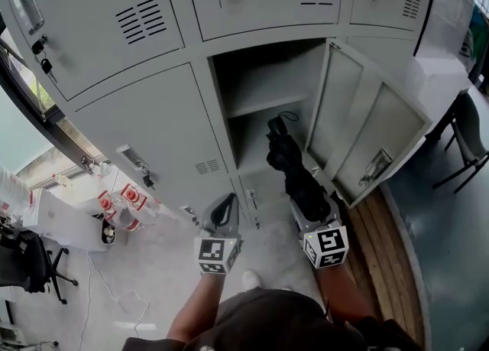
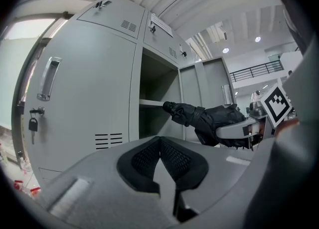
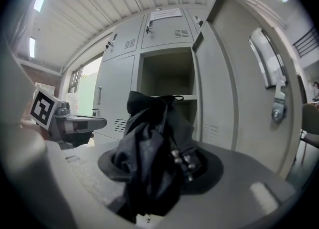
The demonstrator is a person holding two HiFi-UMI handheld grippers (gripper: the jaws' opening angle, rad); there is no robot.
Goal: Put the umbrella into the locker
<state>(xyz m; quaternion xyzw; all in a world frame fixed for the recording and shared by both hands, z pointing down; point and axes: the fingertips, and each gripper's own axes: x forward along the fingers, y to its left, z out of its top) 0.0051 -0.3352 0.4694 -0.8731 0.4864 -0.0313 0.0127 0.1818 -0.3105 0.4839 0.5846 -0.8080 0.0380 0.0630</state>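
Insertion step: right tool (image 1: 309,206) grasps the umbrella (image 1: 289,160), tip at the mouth of the open locker (image 1: 263,86); left tool (image 1: 221,210) clenched, empty. Next: push the umbrella inside the locker

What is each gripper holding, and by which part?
Right gripper: umbrella, clamped on its bunched canopy near the rib tips. Left gripper: shut, nothing held.

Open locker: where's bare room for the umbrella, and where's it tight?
Bare: the upper bay, between locker top and shelf, and the bay under the shelf, left wall to open door. Tight: the right side of the opening, where the umbrella in the right gripper sits close to the door.
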